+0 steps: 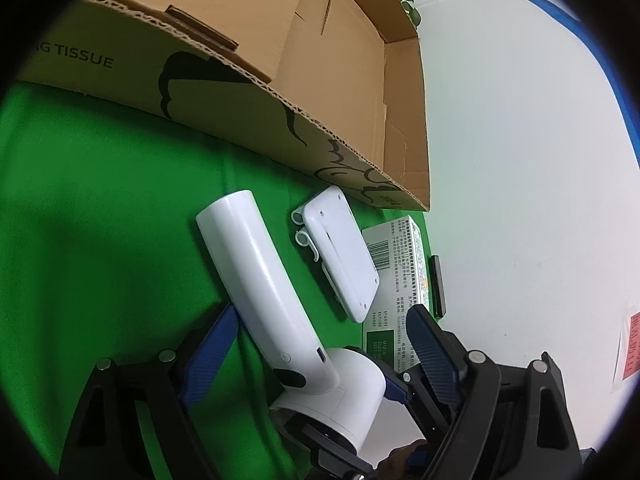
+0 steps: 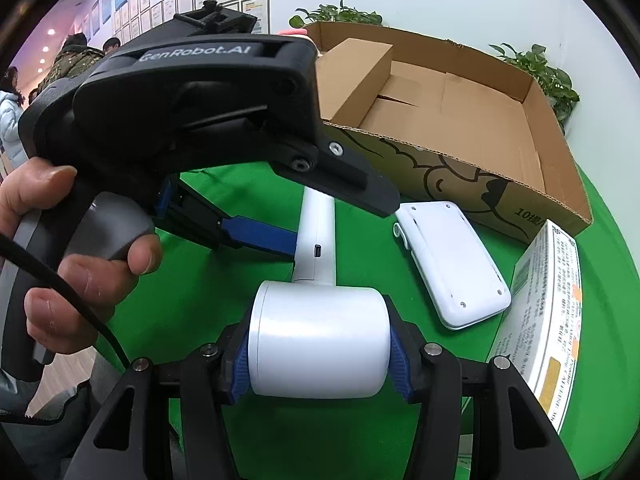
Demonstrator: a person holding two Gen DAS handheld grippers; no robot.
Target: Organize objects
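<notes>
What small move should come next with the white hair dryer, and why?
Probably lift it slightly and carry it toward the open cardboard box. The right tongs already pinch the hair dryer by its barrel, the left tongs straddle its handle without pressing, and it lies on the green cloth beside the box.

cardboard box (image 1: 120, 64): side print reads "TISSUE"
left gripper (image 2: 304, 208): "GenRobot.AI" in white on the black body
</notes>
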